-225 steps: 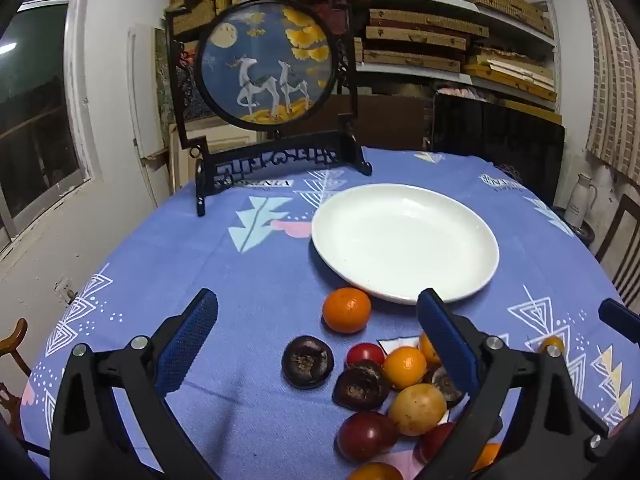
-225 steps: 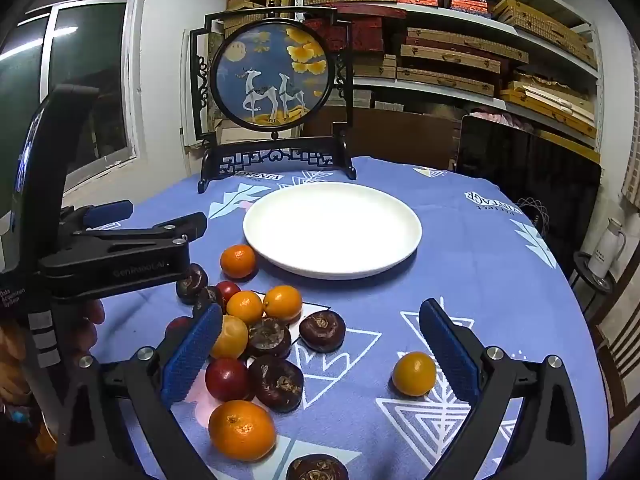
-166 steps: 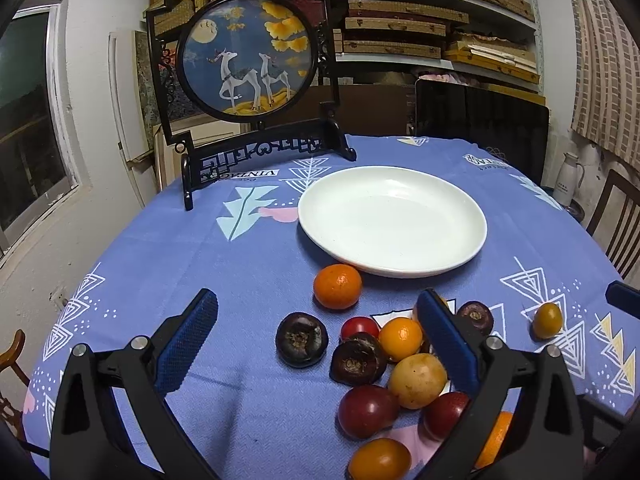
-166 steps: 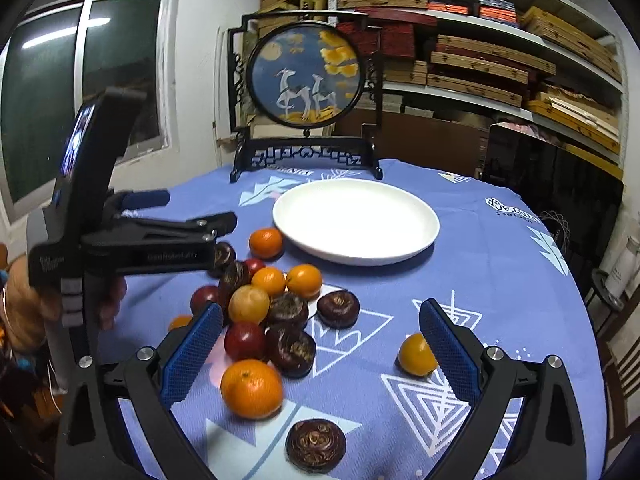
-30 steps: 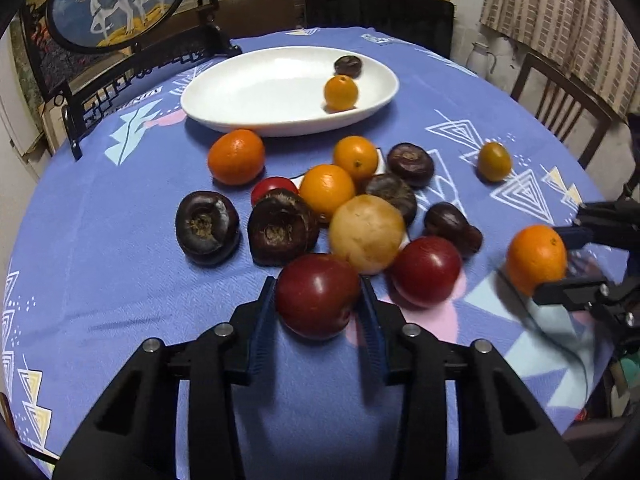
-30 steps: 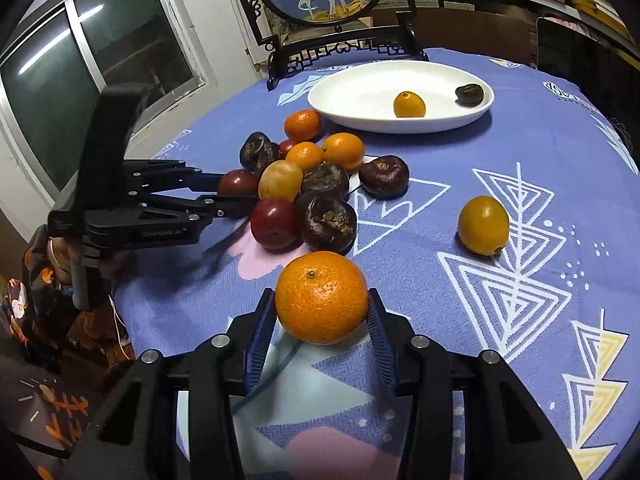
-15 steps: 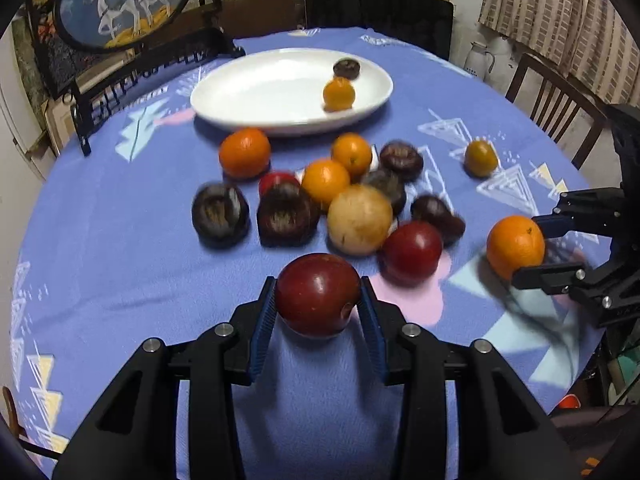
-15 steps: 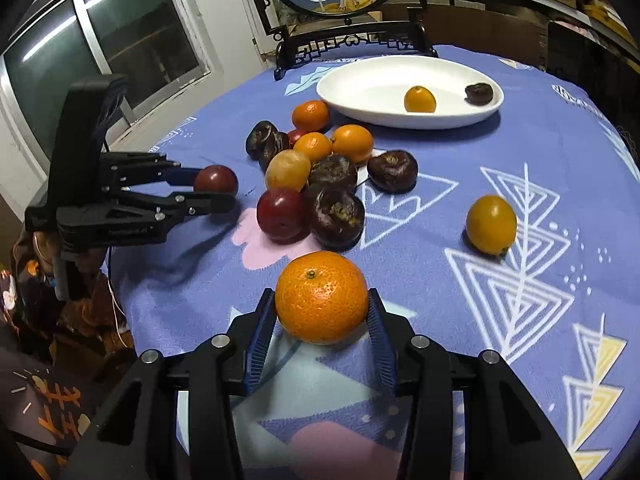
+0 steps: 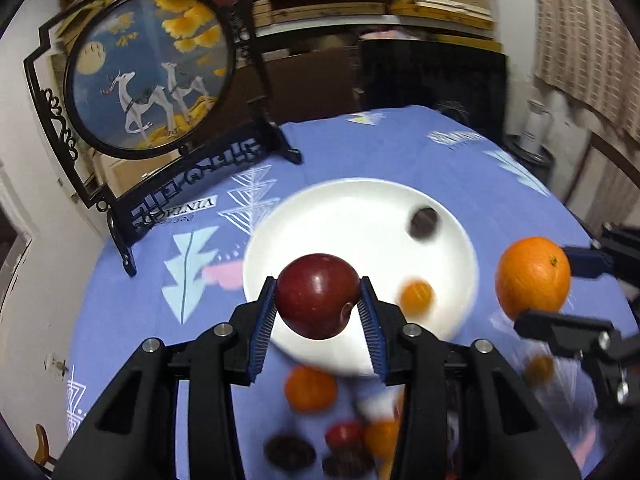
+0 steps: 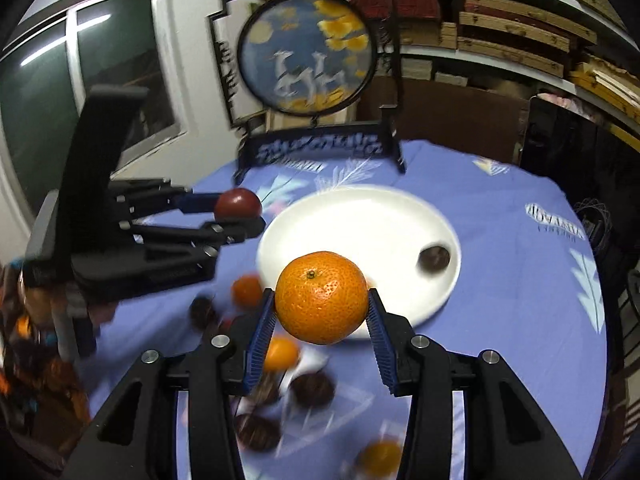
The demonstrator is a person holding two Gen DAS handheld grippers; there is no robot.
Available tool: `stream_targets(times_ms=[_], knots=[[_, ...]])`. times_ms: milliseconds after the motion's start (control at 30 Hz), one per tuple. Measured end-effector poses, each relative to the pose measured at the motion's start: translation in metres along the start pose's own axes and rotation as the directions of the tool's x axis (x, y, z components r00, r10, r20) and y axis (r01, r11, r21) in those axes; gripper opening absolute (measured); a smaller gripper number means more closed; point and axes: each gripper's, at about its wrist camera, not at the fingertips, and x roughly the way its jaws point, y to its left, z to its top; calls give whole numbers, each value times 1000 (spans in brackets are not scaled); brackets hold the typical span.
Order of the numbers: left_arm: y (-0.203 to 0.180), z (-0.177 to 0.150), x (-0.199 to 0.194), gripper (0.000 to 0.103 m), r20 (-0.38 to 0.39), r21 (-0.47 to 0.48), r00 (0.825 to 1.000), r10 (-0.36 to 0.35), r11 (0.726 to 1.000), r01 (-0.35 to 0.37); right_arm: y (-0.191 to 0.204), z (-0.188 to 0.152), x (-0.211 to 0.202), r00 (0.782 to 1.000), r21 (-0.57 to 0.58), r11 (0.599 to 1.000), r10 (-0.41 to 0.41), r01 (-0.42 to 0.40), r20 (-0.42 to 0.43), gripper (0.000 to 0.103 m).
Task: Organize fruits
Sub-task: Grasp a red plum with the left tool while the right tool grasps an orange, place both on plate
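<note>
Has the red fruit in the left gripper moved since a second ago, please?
Yes. The red fruit was on the cloth among the pile; now it is lifted, in front of the plate.

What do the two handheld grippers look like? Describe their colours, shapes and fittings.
The left gripper and right gripper match: matte black angular bodies with triangular cut-outs, silver round bolt heads at the pivots, and two fingers lined with ribbed blue pads. No cables or markings are visible.

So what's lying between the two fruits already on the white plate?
Nothing. In the left wrist view, bare white plate separates the small orange fruit from the dark brown fruit; the right wrist view hides the orange one.
</note>
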Motion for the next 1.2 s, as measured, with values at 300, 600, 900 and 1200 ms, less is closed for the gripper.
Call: stream_targets(times_ms=[300, 600, 900, 1200], knots=[[7, 14, 86, 40, -131, -53, 991, 5, 999, -12, -44, 26, 93, 994, 83, 995, -42, 50, -97, 46], [21, 17, 93, 71, -94, -70, 995, 38, 997, -44, -56, 29, 113, 995, 109, 992, -51, 61, -91, 61], [28, -22, 42, 82, -47, -87, 999, 5, 996, -9, -47, -18, 40, 996, 67, 998, -12, 18, -88, 72], [17, -99, -28, 89, -20, -69, 994, -111, 992, 109, -20, -131, -34, 979, -115, 987, -130, 112, -157, 79]])
